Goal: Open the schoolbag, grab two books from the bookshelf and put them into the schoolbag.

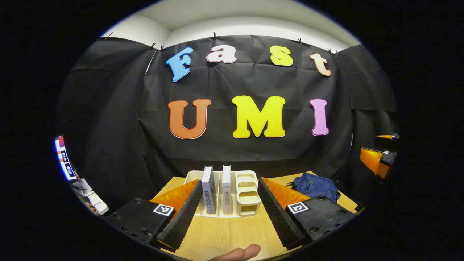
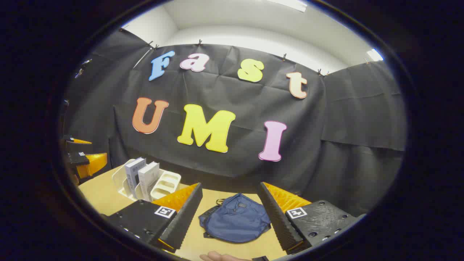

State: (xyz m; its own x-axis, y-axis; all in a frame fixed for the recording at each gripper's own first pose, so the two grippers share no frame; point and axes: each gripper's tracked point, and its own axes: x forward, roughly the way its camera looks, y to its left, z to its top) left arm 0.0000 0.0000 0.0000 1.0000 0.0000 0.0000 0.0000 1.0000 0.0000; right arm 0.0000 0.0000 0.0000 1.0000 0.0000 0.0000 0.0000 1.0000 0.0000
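A cream bookshelf (image 1: 246,192) stands at the back of the wooden table (image 1: 224,235), with two grey-and-white books (image 1: 208,194) (image 1: 226,194) upright in its slots. My left gripper (image 1: 232,226) hangs open in front of it, well short of the books. The blue schoolbag (image 2: 235,221) lies flat and closed on the table, seen between the spread fingers of my right gripper (image 2: 232,232), which is open and above the near side of it. The bag (image 1: 315,186) lies right of the shelf in the left gripper view. The bookshelf (image 2: 165,185) and books (image 2: 141,177) sit to the bag's left.
The black cloth wall rises just behind shelf and bag. A fingertip (image 1: 241,252) of the holding hand shows at the bottom edge. The other gripper (image 1: 378,159) shows at the far right, and at the far left (image 2: 85,159) in the right gripper view. White items (image 1: 92,199) lie left.
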